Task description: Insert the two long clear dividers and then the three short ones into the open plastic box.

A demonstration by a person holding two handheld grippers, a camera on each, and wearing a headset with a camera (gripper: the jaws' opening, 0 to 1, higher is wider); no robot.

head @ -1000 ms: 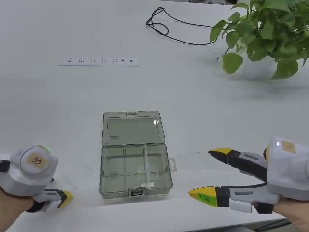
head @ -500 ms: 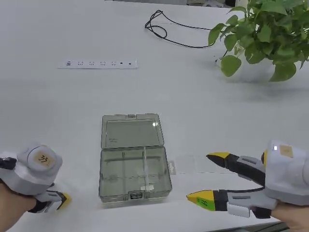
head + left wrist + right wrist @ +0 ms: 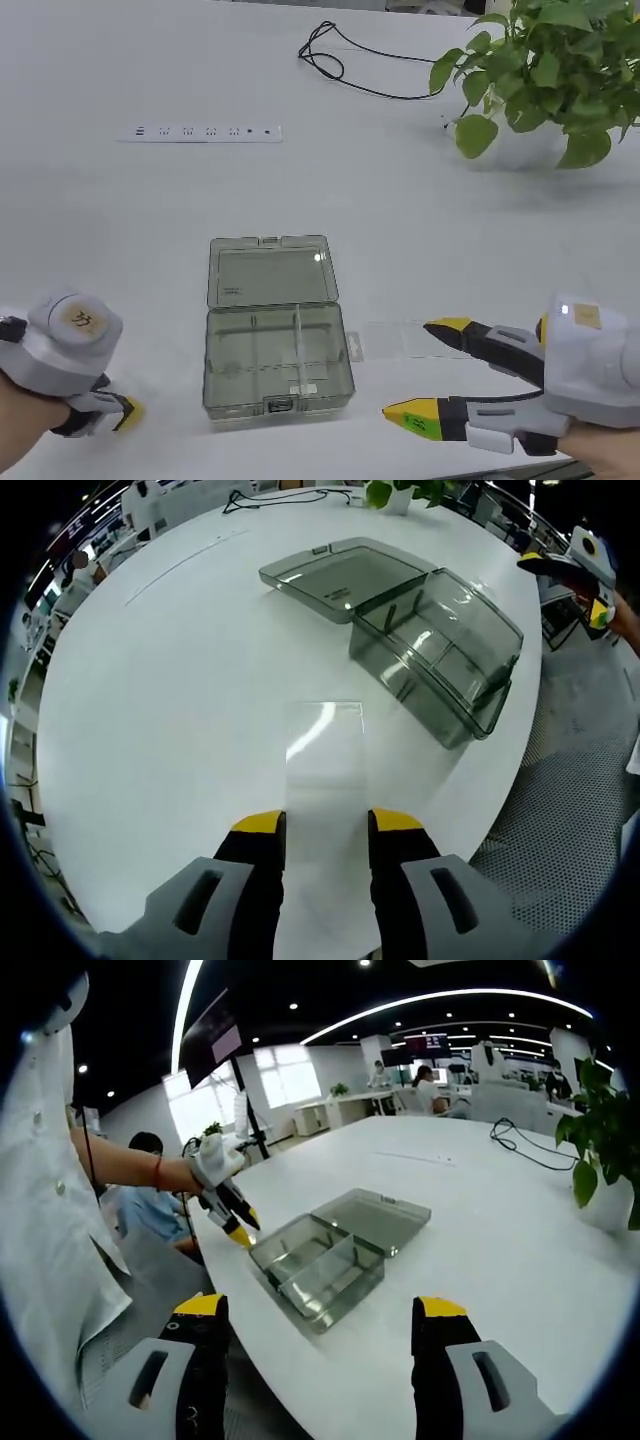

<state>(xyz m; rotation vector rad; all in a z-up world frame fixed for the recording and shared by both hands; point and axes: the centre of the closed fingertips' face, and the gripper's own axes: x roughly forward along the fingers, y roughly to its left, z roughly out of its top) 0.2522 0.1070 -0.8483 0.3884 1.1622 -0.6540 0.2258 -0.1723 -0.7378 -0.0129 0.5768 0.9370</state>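
Right gripper (image 3: 425,372): jaws wide, empty, its far tip by a clear divider (image 3: 392,338) lying flat just right of the open plastic box (image 3: 240,392). Left gripper (image 3: 322,825): jaws partway apart, a second clear divider (image 3: 325,745) between them; cannot tell whether gripped. Since 0.5 s ago: left gripper slightly further left, box unmoved.

The round sticker (image 3: 80,318) on top of the left tongs (image 3: 125,412) bears two digits, seemingly "33". The green sticker (image 3: 418,424) on the right tongs' (image 3: 424,370) lower jaw and faint print (image 3: 232,290) on the box lid (image 3: 275,265) are too small to read.
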